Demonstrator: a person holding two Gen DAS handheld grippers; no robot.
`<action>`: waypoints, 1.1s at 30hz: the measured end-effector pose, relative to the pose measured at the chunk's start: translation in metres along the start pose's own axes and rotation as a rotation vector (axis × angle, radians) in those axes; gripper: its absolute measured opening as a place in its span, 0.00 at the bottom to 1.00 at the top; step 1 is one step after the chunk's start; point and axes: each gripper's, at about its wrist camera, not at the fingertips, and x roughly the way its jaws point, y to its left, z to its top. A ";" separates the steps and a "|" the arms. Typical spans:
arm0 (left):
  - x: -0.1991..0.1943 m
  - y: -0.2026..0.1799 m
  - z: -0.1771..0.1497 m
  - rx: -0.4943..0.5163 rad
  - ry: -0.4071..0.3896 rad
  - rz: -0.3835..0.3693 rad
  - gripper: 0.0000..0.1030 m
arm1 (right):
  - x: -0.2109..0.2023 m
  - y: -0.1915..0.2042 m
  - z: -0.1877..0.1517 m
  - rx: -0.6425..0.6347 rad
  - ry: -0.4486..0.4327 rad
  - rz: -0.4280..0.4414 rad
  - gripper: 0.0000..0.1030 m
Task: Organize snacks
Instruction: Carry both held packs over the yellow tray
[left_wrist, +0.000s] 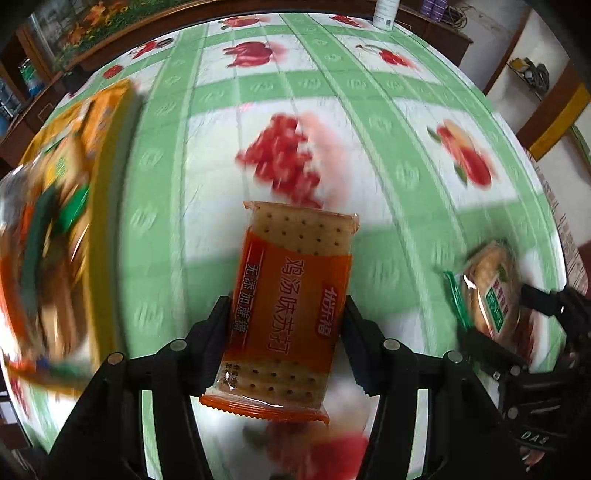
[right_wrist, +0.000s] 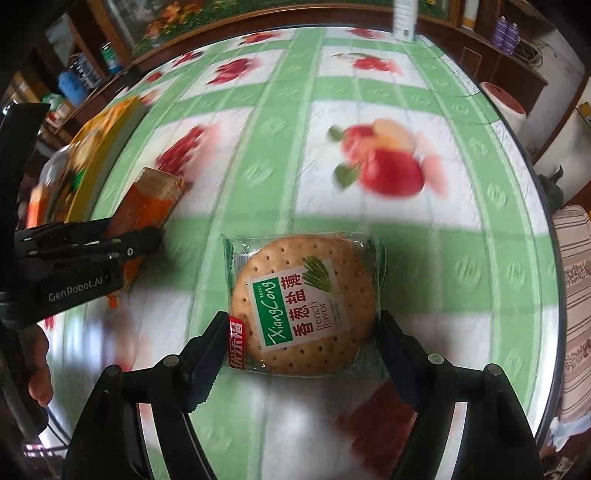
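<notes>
My left gripper (left_wrist: 288, 310) is shut on an orange pack of square soda crackers (left_wrist: 291, 299) and holds it above the table. My right gripper (right_wrist: 301, 325) is shut on a clear green-edged pack with a round scallion cracker (right_wrist: 303, 306). In the left wrist view the right gripper (left_wrist: 517, 314) with its round cracker pack (left_wrist: 487, 291) is at the right. In the right wrist view the left gripper (right_wrist: 122, 240) with the orange pack (right_wrist: 151, 203) is at the left. A yellow tray (left_wrist: 110, 155) holding several blurred snack packs sits at the far left, also in the right wrist view (right_wrist: 96, 147).
The round table has a green-and-white fruit-print cloth (left_wrist: 332, 92). A white bottle (left_wrist: 384, 13) stands at its far edge. A red-topped white stool or bin (right_wrist: 506, 107) and shelves stand beyond the table at the right. A striped cloth (right_wrist: 576, 295) hangs at the right edge.
</notes>
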 end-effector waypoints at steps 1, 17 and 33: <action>-0.002 0.003 -0.007 -0.001 -0.002 -0.005 0.54 | -0.001 0.004 -0.004 -0.008 0.000 0.000 0.77; -0.017 0.044 -0.050 -0.117 -0.025 -0.143 0.54 | -0.022 0.025 -0.042 0.032 -0.011 0.079 0.76; -0.043 0.056 -0.075 -0.133 -0.084 -0.138 0.54 | -0.032 0.071 -0.045 -0.053 -0.004 0.129 0.76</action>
